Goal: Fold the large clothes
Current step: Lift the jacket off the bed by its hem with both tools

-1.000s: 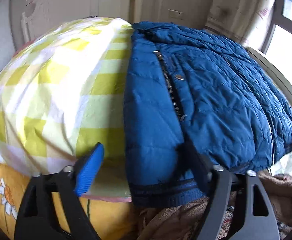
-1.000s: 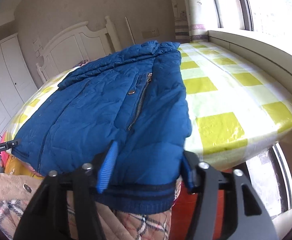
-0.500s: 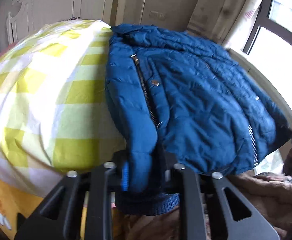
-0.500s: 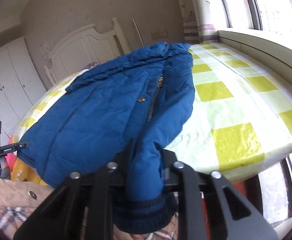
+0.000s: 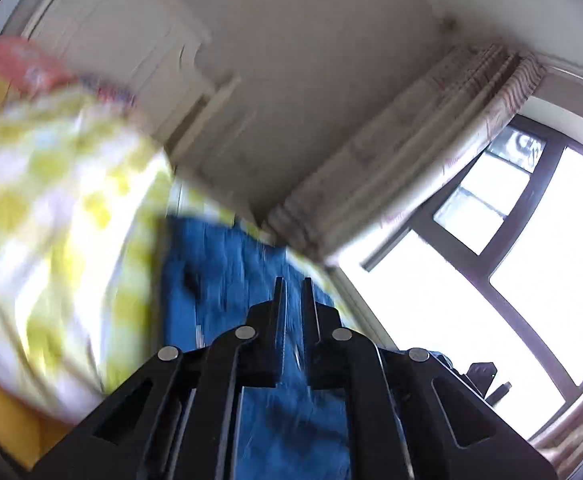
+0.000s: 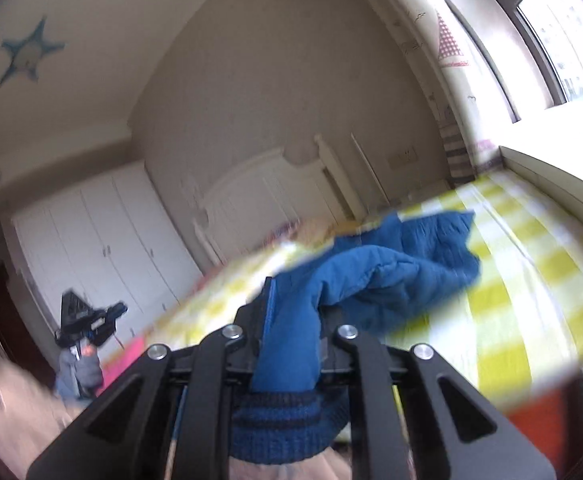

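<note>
Both tongs, left (image 5: 292,280) and right (image 6: 293,292), are clamping the blue jacket's (image 6: 395,276) hem; I'm holding it raised above the bed (image 6: 531,280), presumably to fold it over.

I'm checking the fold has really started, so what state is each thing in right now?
Blue jacket: bunched, hem end raised off the bed, collar end resting on it.
Knit hem: hanging below the right jaws.
Left hand-held gripper: shut on the blue jacket.
Right hand-held gripper: shut on the blue jacket, just above the hem.
Checked bedsheet: spread flat over the bed.
Wardrobe doors: closed.
Curtain: drawn aside.
</note>
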Demonstrator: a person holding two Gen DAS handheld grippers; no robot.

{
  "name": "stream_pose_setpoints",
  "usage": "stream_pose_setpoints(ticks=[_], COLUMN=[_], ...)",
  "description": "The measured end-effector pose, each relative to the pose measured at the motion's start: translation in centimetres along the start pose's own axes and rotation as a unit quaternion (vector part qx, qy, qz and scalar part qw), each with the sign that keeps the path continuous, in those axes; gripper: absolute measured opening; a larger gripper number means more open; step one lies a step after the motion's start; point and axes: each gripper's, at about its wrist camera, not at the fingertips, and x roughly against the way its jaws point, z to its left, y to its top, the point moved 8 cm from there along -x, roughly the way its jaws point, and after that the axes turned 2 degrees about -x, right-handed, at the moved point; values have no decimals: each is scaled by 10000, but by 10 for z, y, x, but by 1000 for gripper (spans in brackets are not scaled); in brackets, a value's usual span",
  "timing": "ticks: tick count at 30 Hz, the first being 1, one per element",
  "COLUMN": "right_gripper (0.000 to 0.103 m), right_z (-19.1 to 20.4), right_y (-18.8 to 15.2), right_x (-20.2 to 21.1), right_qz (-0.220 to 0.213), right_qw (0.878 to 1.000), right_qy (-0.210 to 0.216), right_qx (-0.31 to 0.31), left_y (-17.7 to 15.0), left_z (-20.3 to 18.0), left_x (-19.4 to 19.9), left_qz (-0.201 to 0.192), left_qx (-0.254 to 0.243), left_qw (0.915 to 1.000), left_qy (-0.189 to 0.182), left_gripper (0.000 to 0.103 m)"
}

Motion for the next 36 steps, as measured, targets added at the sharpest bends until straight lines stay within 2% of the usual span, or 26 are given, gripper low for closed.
stream_pose_setpoints(ticks=[2,4,5,7,8,9,13,15,18,21,22,23,24,25,26,28,29,30,32,33,34,35,36], right_gripper=[14,14,14,14,14,14,15,15,15,15,15,15,15,15,15,15,15,15,15,15,15,15,15], right_z=[5,13,17,15,10,4,-9,-14,-14,-10,-10,-7,-7,-7,-9,-11,-11,-11,-11,-11,-12,-12,-11], right_y=[12,12,8,-1,-6,-10,-32,-39,-41,-40,-42,-44,-44,-45,-46,-48,-48,-48,-48,-49,-49,-50,-51], right_x=[-33,-47,-46,-37,-31,-21,3,10,7,0,-2,1,2,3,4,5,5,6,7,7,6,5,4], right_qz=[154,231,237,263,269,257,330,376,406,433,448,460,462,458,451,449,448,438,427,434,443,459,458], right_qw=[9989,9991,9984,9970,9976,9980,9961,9957,9950,9932,9927,9923,9921,9921,9923,9928,9928,9930,9933,9933,9932,9931,9929], right_qy=[-300,-189,-228,-403,-407,-442,-740,-797,-867,-969,-994,-1011,-1019,-1025,-1024,-1008,-1005,-995,-974,-973,-983,-984,-1003], right_qx=[333,310,462,599,496,375,351,287,299,469,509,546,563,559,533,472,466,465,459,451,440,442,454], left_y=[13,-2,-23,-63,-83,-115,-189,-215,-219,-215,-214,-213,-210,-207,-206,-206,-209,-218,-234,-237,-234,-232,-226], left_z=[-3,0,5,18,27,39,72,83,94,93,94,95,95,92,88,83,82,84,86,86,81,78,73], left_x=[-23,-47,-53,-53,-51,-46,-25,-24,-33,-38,-37,-36,-33,-31,-31,-30,-36,-41,-52,-56,-58,-59,-58], left_qz=[247,857,1191,1752,2040,2490,3161,3318,3120,2965,2966,2940,2836,2781,2783,2771,2859,3079,3378,3364,3178,3136,3099], left_qx=[-213,-451,-776,-1042,-972,-766,-207,-30,547,787,812,834,960,1064,1058,653,444,273,269,354,515,639,607], left_qw=[9993,9942,9868,9730,9683,9605,9435,9380,9461,9507,9505,9510,9531,9541,9542,9570,9545,9469,9361,9370,9447,9462,9471], left_qy=[157,457,778,1079,1067,980,972,998,682,458,447,467,433,311,277,551,725,882,942,870,628,481,562], left_gripper=[7,7,7,7,7,7,8,20,22,25,41,86,97,99,99,99,99,99,98,94,65,31,16])
